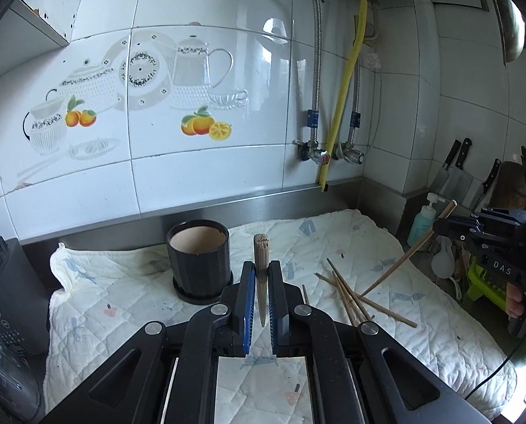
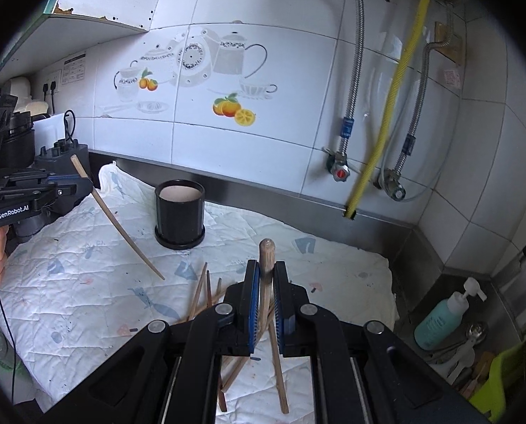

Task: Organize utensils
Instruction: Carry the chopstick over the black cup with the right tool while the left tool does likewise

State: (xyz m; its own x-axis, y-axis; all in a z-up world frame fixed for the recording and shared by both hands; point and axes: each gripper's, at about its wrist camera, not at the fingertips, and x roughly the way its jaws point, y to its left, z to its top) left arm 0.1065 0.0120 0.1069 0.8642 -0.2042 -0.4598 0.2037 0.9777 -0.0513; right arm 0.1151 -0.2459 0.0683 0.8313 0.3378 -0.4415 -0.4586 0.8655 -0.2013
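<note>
My left gripper (image 1: 262,275) is shut on a wooden chopstick (image 1: 261,251) whose blunt end sticks up between the blue pads. The right gripper (image 2: 266,275) is shut on another chopstick (image 2: 266,252), also held blunt end up. Each gripper shows in the other's view, carrying its stick slanted above the cloth: the right gripper (image 1: 450,226) and the left gripper (image 2: 76,185). A black cup (image 1: 199,258) (image 2: 180,215) stands open-topped at the back of the cloth, beyond both grippers. Several loose chopsticks (image 1: 351,296) (image 2: 199,293) lie crossed on the cloth.
A white quilted cloth (image 1: 422,335) covers the steel counter. A dark appliance (image 1: 5,304) stands at the left edge. Knives (image 1: 457,173) hang on the wall at the right, with a teal soap bottle (image 2: 439,321) and green rack (image 2: 499,385) below. Valves and hoses (image 2: 340,173) run down the tiled wall.
</note>
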